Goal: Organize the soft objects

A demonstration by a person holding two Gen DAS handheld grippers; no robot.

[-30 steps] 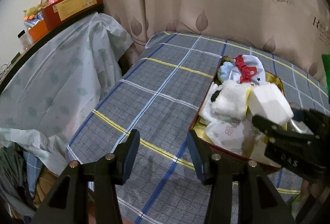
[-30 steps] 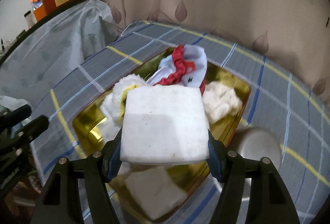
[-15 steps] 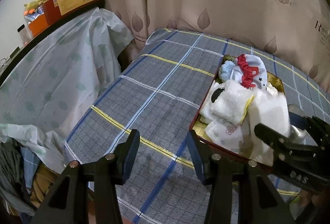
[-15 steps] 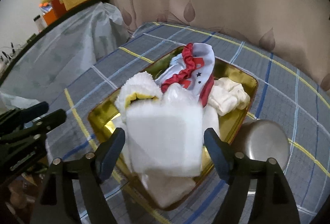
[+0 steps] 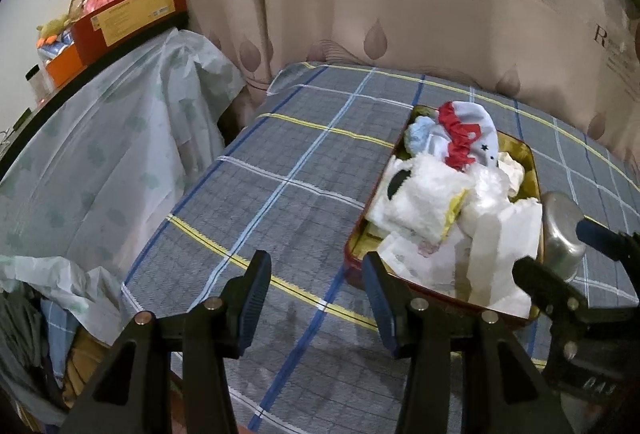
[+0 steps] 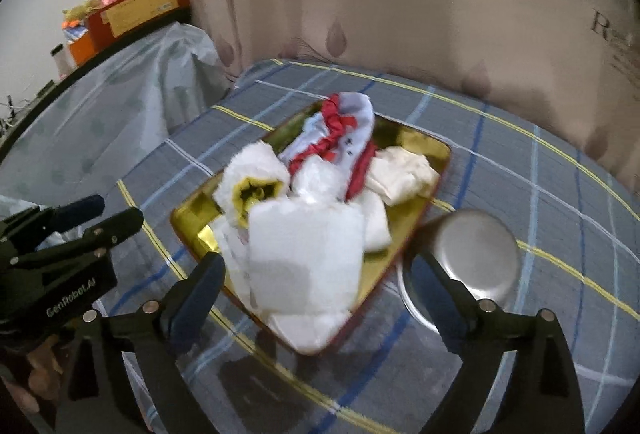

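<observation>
The right gripper point(image 6: 320, 274) is opening, its jaws clear of the white foam block point(image 6: 304, 258), which lies atop soft cloths in the gold rectangular tin tray point(image 6: 436, 158). The left gripper point(image 5: 316, 286) hangs open and empty over the grey plaid tablecloth point(image 5: 280, 194).

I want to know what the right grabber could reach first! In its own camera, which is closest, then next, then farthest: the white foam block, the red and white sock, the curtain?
1. white foam block: in the gold tin's near end, just ahead of the fingers.
2. red and white sock: at the tin's far end.
3. curtain: behind the table.
</observation>
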